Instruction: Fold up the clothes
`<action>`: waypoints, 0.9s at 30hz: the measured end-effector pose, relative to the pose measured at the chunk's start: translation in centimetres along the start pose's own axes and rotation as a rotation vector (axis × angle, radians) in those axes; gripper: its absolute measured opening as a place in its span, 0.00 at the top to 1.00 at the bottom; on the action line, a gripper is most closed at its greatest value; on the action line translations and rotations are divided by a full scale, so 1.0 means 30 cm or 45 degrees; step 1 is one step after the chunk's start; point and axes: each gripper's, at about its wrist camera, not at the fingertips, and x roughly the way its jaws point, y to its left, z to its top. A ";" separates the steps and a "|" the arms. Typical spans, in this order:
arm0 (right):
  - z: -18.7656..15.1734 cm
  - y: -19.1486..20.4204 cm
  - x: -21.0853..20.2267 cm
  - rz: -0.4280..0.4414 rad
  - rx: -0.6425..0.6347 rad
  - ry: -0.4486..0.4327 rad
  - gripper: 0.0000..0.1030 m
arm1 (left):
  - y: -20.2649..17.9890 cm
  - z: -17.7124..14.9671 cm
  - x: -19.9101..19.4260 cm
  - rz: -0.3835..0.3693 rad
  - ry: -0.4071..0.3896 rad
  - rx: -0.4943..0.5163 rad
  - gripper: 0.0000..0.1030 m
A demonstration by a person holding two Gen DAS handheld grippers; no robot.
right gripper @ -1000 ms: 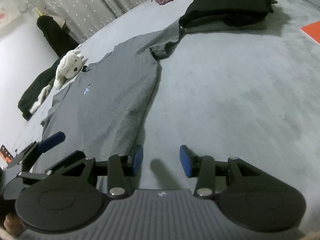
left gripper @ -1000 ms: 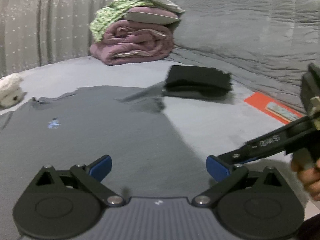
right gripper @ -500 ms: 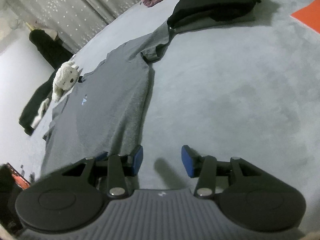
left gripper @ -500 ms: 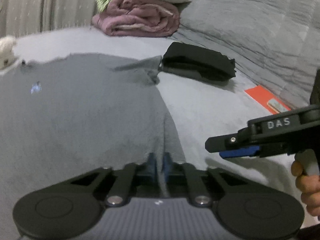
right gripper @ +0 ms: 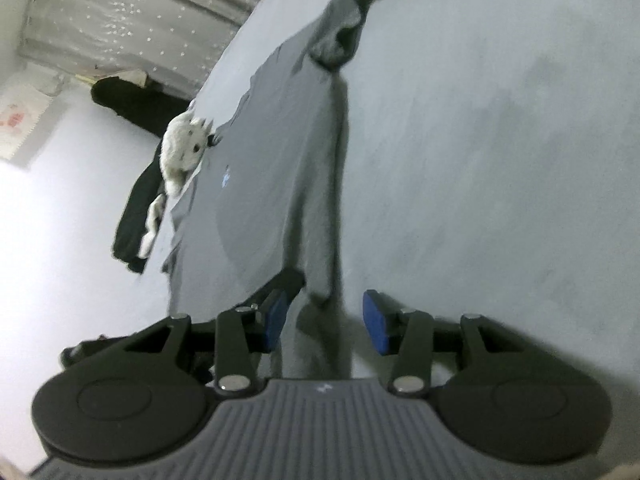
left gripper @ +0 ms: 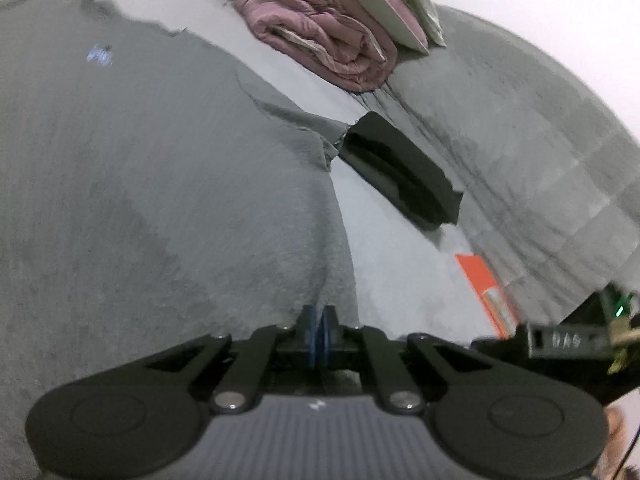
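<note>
A grey T-shirt (left gripper: 140, 184) with a small pale chest logo lies spread on the bed. My left gripper (left gripper: 319, 336) is shut on its lower right hem and lifts that edge, so the fabric rises in a ridge. In the right wrist view the shirt (right gripper: 276, 168) runs away from me, and its raised hem corner hangs between the fingers of my right gripper (right gripper: 326, 324), which is open. The left gripper's black tip (right gripper: 286, 280) shows just left of that corner. The right gripper (left gripper: 560, 340) shows at the left wrist view's right edge.
A folded black garment (left gripper: 400, 176) lies by the shirt's sleeve. A rolled pink blanket (left gripper: 328, 48) and a grey quilt (left gripper: 520, 140) are behind. An orange card (left gripper: 480, 284) lies on the bed. A white plush toy (right gripper: 184, 152) and dark clothes (right gripper: 136, 208) sit by the collar.
My left gripper went from open to shut on the shirt's hem, then lifted it. The right gripper stayed open and moved in around the raised hem corner.
</note>
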 end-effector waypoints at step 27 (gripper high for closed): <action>-0.020 -0.012 -0.175 -0.119 -0.159 -0.027 0.85 | -0.203 -0.021 -0.103 0.110 0.101 0.439 0.58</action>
